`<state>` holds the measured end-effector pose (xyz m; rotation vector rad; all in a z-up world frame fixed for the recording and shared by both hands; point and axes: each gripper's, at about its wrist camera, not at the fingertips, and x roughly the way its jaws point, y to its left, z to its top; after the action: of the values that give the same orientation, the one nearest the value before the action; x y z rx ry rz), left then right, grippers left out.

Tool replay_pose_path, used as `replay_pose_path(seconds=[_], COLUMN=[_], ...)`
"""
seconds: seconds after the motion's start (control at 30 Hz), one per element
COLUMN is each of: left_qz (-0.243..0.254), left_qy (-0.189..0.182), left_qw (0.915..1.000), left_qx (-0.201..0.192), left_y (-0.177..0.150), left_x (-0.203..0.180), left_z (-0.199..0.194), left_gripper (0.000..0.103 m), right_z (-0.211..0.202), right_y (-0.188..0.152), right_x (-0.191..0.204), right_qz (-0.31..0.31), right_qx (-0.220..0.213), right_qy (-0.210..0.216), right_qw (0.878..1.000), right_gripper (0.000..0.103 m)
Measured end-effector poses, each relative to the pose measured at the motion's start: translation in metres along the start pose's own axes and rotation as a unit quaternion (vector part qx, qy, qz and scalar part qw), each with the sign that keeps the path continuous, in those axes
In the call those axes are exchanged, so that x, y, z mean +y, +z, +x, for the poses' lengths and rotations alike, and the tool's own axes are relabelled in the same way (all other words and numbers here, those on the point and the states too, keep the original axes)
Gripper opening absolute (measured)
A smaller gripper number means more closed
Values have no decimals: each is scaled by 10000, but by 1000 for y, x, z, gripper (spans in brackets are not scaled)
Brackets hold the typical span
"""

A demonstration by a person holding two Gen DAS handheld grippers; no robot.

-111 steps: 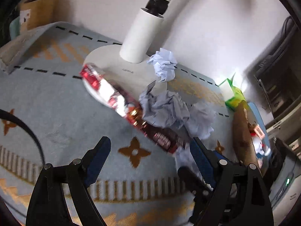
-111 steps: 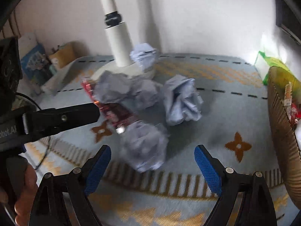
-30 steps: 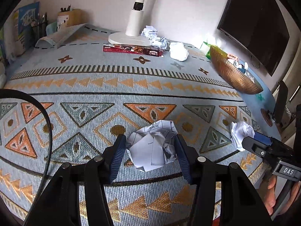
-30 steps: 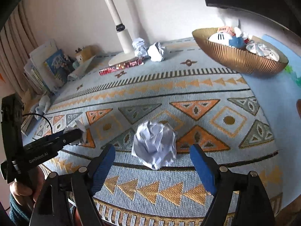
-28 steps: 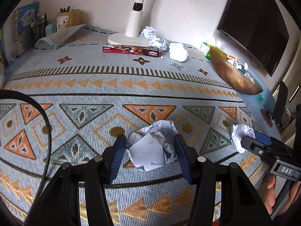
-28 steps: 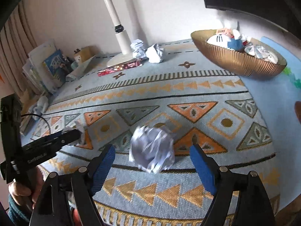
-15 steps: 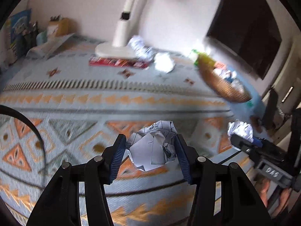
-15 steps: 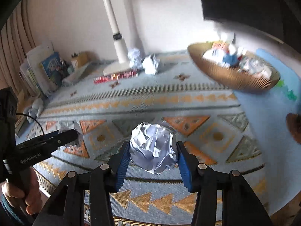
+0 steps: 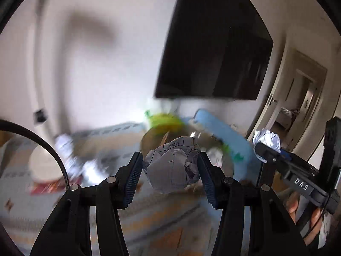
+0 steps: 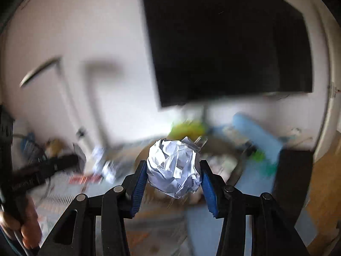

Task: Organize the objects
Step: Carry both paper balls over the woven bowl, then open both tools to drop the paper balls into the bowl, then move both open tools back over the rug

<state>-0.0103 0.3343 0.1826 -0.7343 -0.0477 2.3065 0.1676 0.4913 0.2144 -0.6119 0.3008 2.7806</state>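
Blurred white walls and a dark wall-mounted screen (image 9: 215, 49) fill the background above a patterned tabletop (image 9: 162, 219), where a white lamp base (image 9: 42, 166), a red wrapper (image 9: 49, 186) and a brown bowl (image 9: 153, 136) are smeared by motion. Lifted clear of the tabletop, the left gripper (image 9: 170, 172) has its fingers closed on a crumpled paper ball with printed lines and unreadable characters (image 9: 172, 168). The right gripper (image 10: 173, 173), whose body reads "DAS" in the left wrist view, clamps a plain white crumpled paper ball (image 10: 173, 167).
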Motion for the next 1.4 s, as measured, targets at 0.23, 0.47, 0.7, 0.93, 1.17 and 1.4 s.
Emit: replay_pose_path(seconds=[0.23, 0.47, 0.7, 0.93, 1.17, 1.4], left_qz=[69, -144, -530, -733, -1063, -1295], left_qy=[-297, -591, -283, 497, 1669, 2610], left_qw=[9994, 9972, 9971, 9957, 9800, 9561], left_qx=[174, 439, 472, 291, 212, 318], left_y=[50, 46, 18, -45, -116, -170], left_x=[-9, 0, 33, 62, 103, 157], left_z=[101, 149, 94, -10, -101, -129], left_gripper=[50, 78, 78, 78, 78, 78], right_z=[66, 120, 91, 34, -2, -1], right_y=[61, 58, 36, 5, -16, -47], right_x=[-27, -44, -57, -45, 3, 83], right_qz=[334, 489, 519, 416, 48, -403], right_qx=[147, 600, 665, 582, 660, 557], right_qy=[-521, -612, -383, -144, 367, 1132], right_qw=[9980, 9951, 9957, 9973, 9971, 9912], right_gripper=[48, 69, 70, 77, 78, 100])
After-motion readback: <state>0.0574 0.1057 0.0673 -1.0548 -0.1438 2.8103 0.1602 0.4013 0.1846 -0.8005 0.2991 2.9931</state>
